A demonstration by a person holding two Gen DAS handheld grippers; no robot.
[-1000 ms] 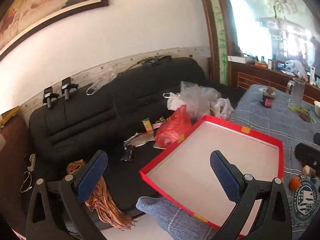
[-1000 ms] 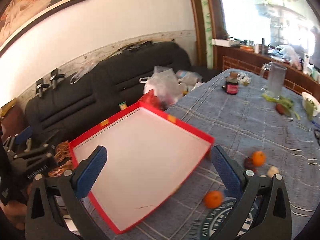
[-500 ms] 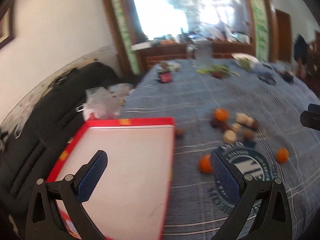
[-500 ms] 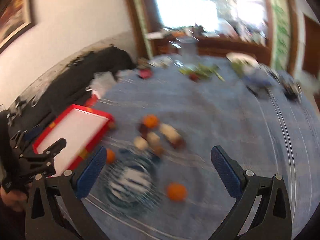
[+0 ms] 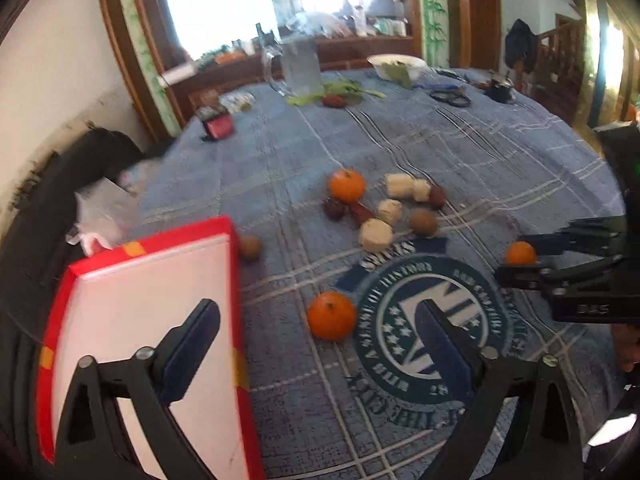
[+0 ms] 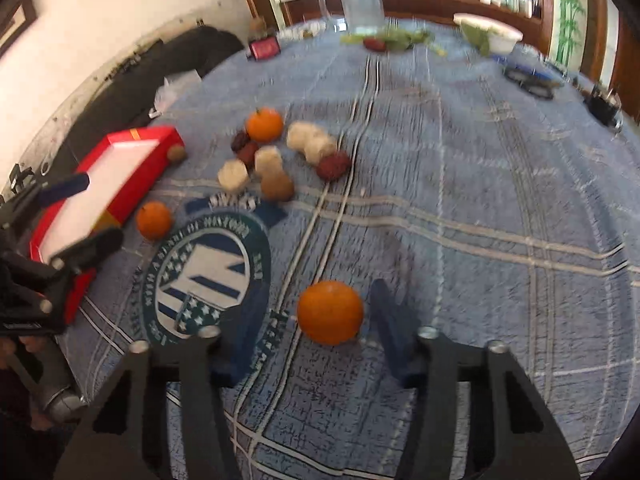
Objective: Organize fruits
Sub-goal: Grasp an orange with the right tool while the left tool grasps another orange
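Tablecloth [image 6: 460,184]; orange [image 6: 330,312] between right gripper [image 6: 316,332] fingers.

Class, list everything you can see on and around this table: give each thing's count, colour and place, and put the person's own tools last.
Oranges: three, orange; one between the right claw's fingers, one beside the box, one in the cluster.
Pale chunks: about five, cream, mid-table cluster.
Dark red fruits: about four, same cluster.
Brown round fruits: two; one in cluster, one against the box.
Box: one, red rim, white inside, table's left edge.
Tablecloth: one, blue plaid, round emblem.
Pitcher: one, clear, far side.
Bowl: one, white, far side.
Sofa: one, black, left.
Left claw: open.
Right claw: open.
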